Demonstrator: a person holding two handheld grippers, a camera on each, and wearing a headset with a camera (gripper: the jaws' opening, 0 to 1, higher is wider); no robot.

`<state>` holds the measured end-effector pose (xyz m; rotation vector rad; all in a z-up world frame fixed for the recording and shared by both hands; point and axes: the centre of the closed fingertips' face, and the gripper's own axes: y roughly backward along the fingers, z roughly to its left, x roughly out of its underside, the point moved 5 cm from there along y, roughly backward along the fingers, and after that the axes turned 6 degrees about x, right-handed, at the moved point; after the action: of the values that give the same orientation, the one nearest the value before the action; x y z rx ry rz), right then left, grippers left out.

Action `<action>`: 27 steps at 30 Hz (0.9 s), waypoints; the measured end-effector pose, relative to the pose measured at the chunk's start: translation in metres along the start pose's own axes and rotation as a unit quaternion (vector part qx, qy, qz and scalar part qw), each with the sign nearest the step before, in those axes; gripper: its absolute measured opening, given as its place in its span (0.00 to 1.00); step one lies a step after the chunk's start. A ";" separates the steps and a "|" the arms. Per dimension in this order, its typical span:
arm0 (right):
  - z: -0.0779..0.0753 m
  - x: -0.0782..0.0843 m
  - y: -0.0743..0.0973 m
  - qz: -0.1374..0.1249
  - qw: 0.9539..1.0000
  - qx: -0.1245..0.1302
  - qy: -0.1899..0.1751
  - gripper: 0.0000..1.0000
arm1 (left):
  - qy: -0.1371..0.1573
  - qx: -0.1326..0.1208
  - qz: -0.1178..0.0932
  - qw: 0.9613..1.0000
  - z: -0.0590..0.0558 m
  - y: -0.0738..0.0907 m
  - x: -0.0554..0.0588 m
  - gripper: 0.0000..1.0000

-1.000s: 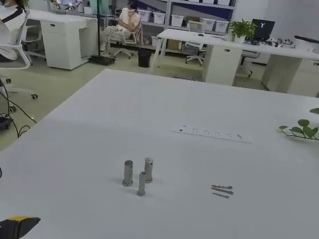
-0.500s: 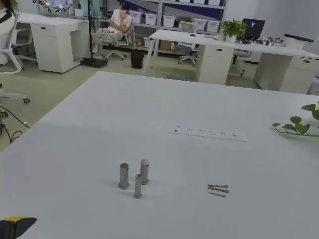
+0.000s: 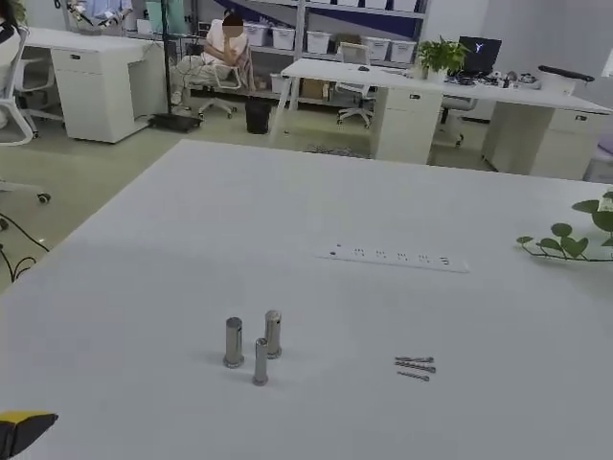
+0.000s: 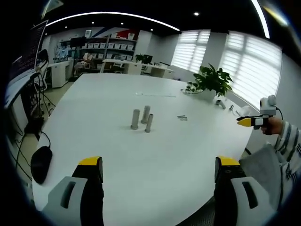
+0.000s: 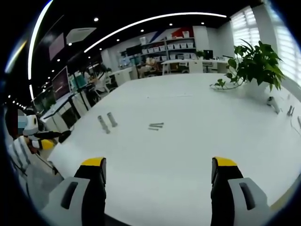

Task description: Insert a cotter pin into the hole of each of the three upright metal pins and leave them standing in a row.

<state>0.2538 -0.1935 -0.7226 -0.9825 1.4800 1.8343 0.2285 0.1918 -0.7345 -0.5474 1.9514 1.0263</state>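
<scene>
The left gripper (image 4: pixel 159 175) has its yellow-tipped fingers (image 4: pixel 90 165) spread wide with nothing between them, low over the near edge of the white table (image 4: pixel 155 150). The right gripper (image 5: pixel 157 175) is likewise spread and empty. Out on the table the 3 metal pins (image 3: pixel 261 360) stand upright in a tight cluster, not a row. In the head view the 3 cotter pins (image 3: pixel 416 367) lie flat together to their right, well apart from them. Farther back lies a white power strip (image 3: pixel 397 257)
</scene>
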 end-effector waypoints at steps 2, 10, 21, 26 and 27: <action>0.000 0.001 0.000 0.001 1.000 0.000 -0.001 0.96 | 0.001 0.001 -0.002 1.000 -0.001 0.000 -0.001 0.99; 0.000 0.004 0.001 0.010 1.000 0.003 -0.001 0.98 | -0.005 0.008 -0.009 1.000 -0.003 -0.002 -0.002 0.99; -0.010 0.008 0.000 0.018 0.999 0.024 -0.012 1.00 | -0.020 0.008 -0.011 1.000 0.001 -0.006 -0.010 0.99; -0.011 0.012 -0.001 0.022 0.999 0.028 -0.022 1.00 | -0.028 0.014 -0.014 0.999 0.003 -0.011 -0.015 0.99; -0.012 0.012 -0.001 0.022 0.999 0.031 -0.023 1.00 | -0.033 0.015 -0.014 0.999 0.004 -0.012 -0.016 0.99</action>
<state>0.2504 -0.2052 -0.7346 -0.8789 1.5327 1.8183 0.2477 0.1881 -0.7274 -0.5169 1.8930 0.9832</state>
